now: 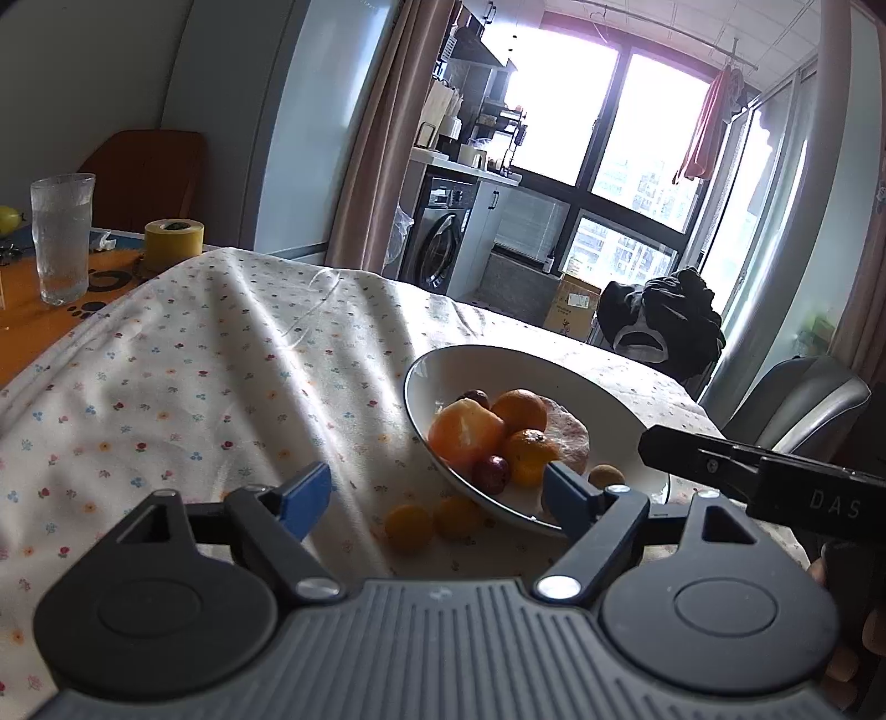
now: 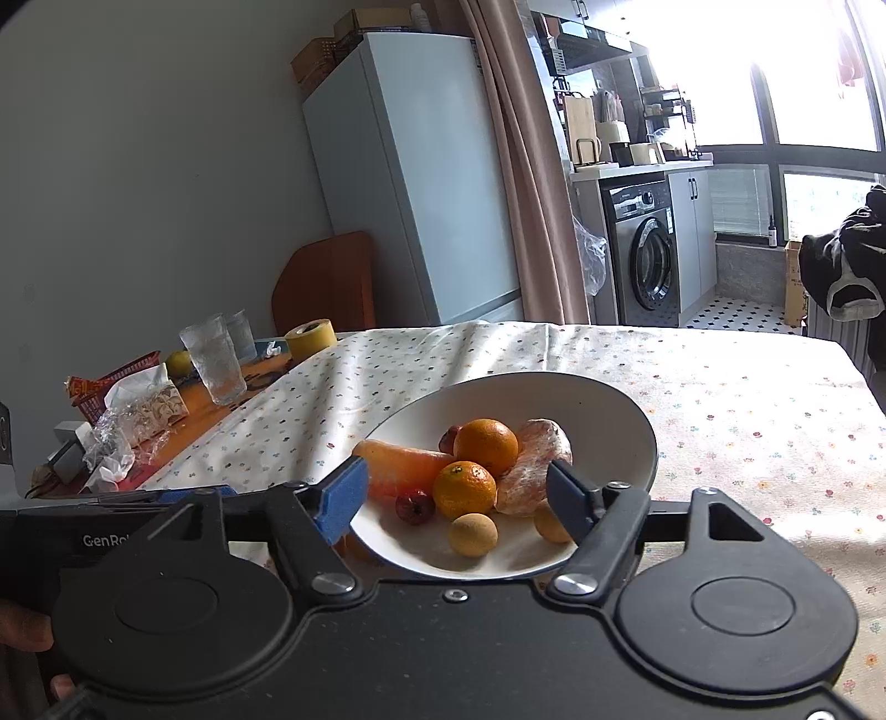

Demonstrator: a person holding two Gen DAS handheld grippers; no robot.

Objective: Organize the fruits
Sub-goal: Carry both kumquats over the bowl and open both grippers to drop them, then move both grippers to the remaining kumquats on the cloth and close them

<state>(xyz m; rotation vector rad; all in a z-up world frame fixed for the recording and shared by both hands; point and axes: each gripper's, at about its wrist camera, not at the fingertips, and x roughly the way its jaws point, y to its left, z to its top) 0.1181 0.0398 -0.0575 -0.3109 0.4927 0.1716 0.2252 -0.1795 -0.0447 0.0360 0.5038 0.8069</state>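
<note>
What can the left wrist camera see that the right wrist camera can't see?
Only the left wrist view shows two small orange fruits lying on the tablecloth outside the bowl, with the open left tool over them.

Only the right wrist view shows the open right tool from behind, a red basket and crumpled plastic wrap at the table's far left, and the boxes on the fridge.

Both show the white bowl holding oranges, a drinking glass and the yellow tape roll.
</note>
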